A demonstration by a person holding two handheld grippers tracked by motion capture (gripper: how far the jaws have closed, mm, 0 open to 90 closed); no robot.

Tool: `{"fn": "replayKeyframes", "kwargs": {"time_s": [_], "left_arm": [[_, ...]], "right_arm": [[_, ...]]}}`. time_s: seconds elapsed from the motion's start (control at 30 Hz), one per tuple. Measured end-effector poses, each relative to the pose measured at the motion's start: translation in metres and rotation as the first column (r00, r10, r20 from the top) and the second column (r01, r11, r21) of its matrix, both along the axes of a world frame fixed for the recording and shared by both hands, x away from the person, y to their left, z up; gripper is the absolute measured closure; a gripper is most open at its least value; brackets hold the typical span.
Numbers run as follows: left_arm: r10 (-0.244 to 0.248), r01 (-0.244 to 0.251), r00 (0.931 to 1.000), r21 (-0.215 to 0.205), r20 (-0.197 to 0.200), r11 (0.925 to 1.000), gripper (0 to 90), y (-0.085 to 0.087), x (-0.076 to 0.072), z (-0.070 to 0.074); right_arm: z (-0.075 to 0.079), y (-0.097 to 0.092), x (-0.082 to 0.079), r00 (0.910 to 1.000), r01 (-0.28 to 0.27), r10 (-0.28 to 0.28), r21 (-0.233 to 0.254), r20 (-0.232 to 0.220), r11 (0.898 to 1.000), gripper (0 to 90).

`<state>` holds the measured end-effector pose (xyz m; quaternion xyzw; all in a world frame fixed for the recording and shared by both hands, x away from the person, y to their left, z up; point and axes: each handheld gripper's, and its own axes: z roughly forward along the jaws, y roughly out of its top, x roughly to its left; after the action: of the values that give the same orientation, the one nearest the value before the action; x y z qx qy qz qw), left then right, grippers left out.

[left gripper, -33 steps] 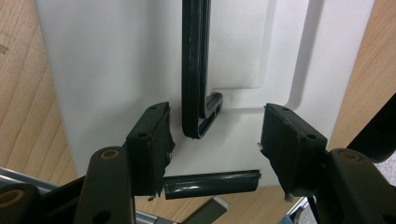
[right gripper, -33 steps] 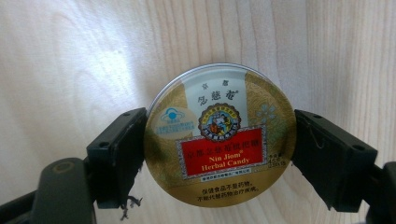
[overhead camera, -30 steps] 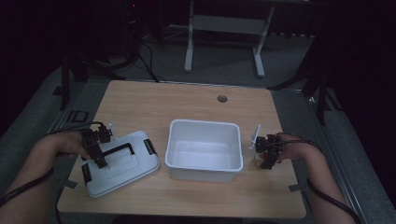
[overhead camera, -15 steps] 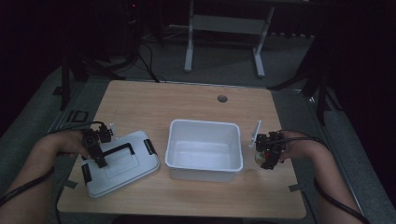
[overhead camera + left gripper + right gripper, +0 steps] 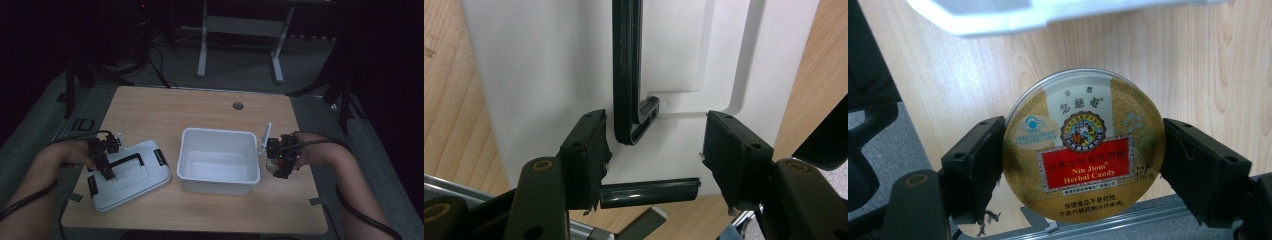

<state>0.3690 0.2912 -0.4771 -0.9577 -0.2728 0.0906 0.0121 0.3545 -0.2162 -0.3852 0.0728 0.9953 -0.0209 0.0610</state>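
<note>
A white bin stands open at the table's middle, and its rim crosses the top of the right gripper view. Left of it lies a white lid with a black handle. My left gripper hovers over the lid's left part. In the left gripper view the jaws stand apart over the lid, with the handle's end between them, untouched. Right of the bin, my right gripper is shut on a round gold candy tin, held above the wood.
The wooden table has a small round hole near its far edge and tape marks near the front corners. A metal stand and cables lie on the dark floor beyond.
My right gripper has lifted with the tin and drifted slightly toward the bin's right wall. The left gripper has stayed over the lid.
</note>
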Motion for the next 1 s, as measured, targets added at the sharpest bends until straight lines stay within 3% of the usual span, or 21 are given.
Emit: {"fn": "replayKeyframes", "kwargs": {"time_s": [0.53, 1.0], "left_arm": [[0.0, 0.0, 1.0, 0.003, 0.0, 1.0, 42.4, 0.001, 0.0, 0.001], [0.0, 0.0, 1.0, -0.001, 0.001, 1.0, 42.4, 0.0, 0.0, 0.002]], "right_arm": [[0.012, 0.043, 0.003, 0.9993, -0.033, 0.033, -0.021, 0.015, 0.999, 20.8], [0.0, 0.075, 0.01, 0.9969, -0.078, 0.078, -0.017, 0.013, 0.997, 20.8]]}}
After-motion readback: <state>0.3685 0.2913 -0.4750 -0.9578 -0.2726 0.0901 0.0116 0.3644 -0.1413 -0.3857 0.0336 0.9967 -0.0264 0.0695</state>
